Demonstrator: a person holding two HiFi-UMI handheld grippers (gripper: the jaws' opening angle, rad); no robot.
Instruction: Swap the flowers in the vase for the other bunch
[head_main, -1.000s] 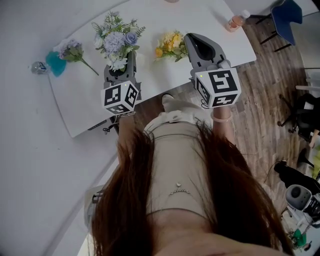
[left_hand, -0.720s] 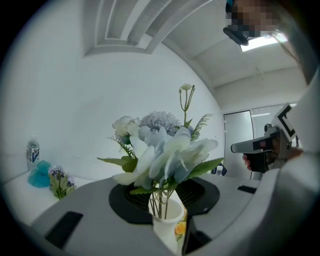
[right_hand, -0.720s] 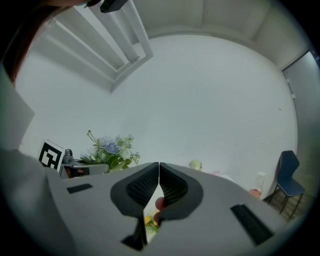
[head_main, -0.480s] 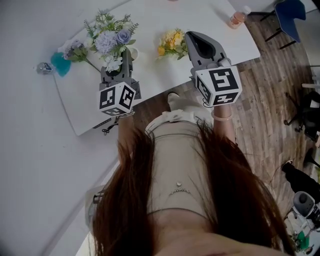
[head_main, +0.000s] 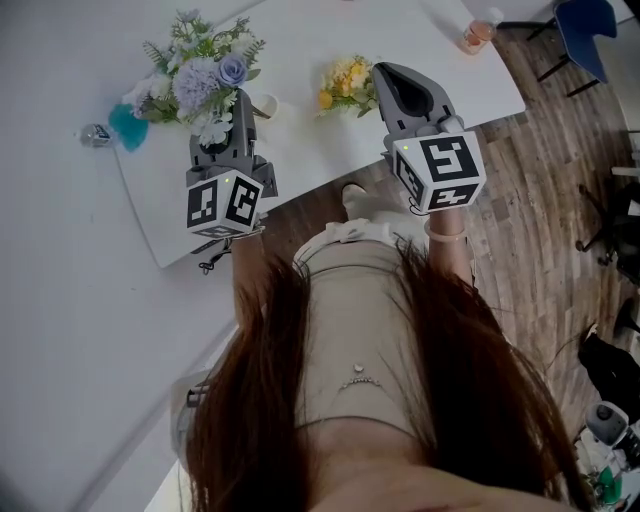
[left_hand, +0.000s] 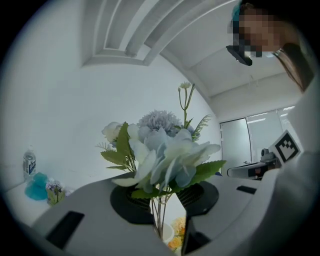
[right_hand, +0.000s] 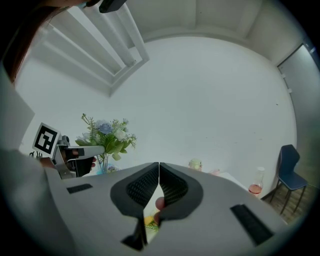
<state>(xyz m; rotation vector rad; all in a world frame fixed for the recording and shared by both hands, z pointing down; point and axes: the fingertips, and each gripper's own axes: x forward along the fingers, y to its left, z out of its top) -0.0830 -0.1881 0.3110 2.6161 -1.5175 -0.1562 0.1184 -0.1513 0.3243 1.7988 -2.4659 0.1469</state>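
Blue bunch (head_main: 200, 75) has risen above the vase (head_main: 265, 104), left gripper (head_main: 238, 112) fingers, just tightened, pinching its stems. Lift straight, keeping stems clear. Right gripper (head_main: 382, 75) fingers stay pressed together.

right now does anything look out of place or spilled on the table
Only a small purple sprig, loose on the table beside the teal object, separate from any bunch. Nothing looks spilled or tipped.

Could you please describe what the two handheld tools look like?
Both the left tool and the right tool have smooth grey bodies that taper to two jaws lined with black ribbed pads. Each carries a white cube printed with black square markers at its rear.
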